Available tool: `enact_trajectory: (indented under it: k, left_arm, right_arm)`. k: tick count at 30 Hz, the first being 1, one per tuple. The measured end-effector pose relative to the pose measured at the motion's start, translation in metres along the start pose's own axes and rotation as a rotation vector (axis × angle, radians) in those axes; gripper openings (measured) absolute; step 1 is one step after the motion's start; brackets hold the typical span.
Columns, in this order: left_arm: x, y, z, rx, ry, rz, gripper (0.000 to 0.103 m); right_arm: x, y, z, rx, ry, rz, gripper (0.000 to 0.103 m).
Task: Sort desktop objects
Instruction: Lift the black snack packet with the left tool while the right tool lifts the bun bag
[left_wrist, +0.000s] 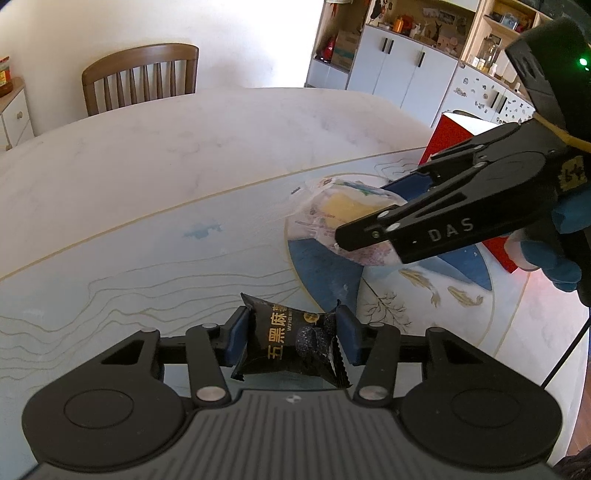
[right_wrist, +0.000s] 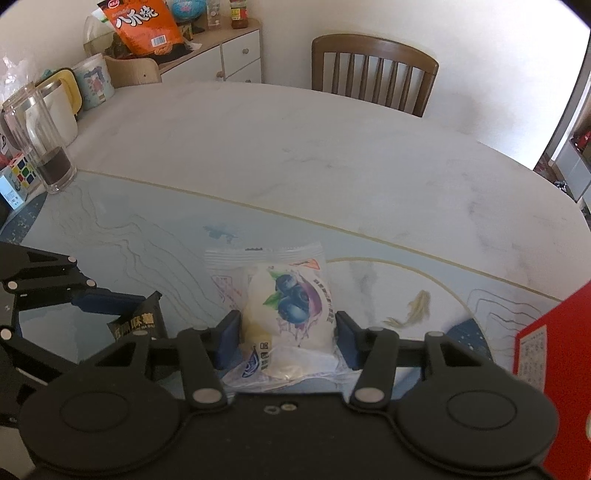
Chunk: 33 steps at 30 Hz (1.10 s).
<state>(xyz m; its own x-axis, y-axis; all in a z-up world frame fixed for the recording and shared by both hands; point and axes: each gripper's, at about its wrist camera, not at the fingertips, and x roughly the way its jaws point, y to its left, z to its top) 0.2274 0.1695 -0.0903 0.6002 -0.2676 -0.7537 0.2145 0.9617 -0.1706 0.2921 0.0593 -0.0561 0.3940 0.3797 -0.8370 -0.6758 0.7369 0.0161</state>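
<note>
My left gripper (left_wrist: 293, 341) is shut on a black snack packet with gold lettering (left_wrist: 291, 341), held just above the light-blue patterned mat (left_wrist: 147, 266). The packet also shows in the right wrist view (right_wrist: 138, 321). My right gripper (right_wrist: 287, 341) is shut on a clear blueberry pastry packet (right_wrist: 284, 306), also above the mat. In the left wrist view the right gripper (left_wrist: 373, 218) comes in from the right with the pastry packet (left_wrist: 325, 218) between its fingers. The left gripper (right_wrist: 110, 306) shows at the left of the right wrist view.
A red box (left_wrist: 454, 136) (right_wrist: 546, 350) stands at the right on the mat. A glass cup (right_wrist: 40, 144), a kettle (right_wrist: 61, 99), a colour cube (right_wrist: 20, 173) and an orange snack bag (right_wrist: 142, 26) are at the far left. A wooden chair (right_wrist: 373, 70) stands behind the white table (right_wrist: 332, 147).
</note>
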Motion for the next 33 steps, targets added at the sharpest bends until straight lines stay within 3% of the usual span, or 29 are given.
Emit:
enact_trajectory:
  k: [16,33]
  left_arm:
    - [-0.019,-0.021,0.009,0.004,-0.022,-0.002,0.049]
    - [-0.033,-0.074,0.039,0.053,-0.085,-0.028,0.049]
  right_arm:
    - [-0.039,-0.011,-0.015,0.020,-0.048,0.002,0.053]
    - [-0.084,-0.043,-0.033,0.043,-0.090,-0.005,0.053]
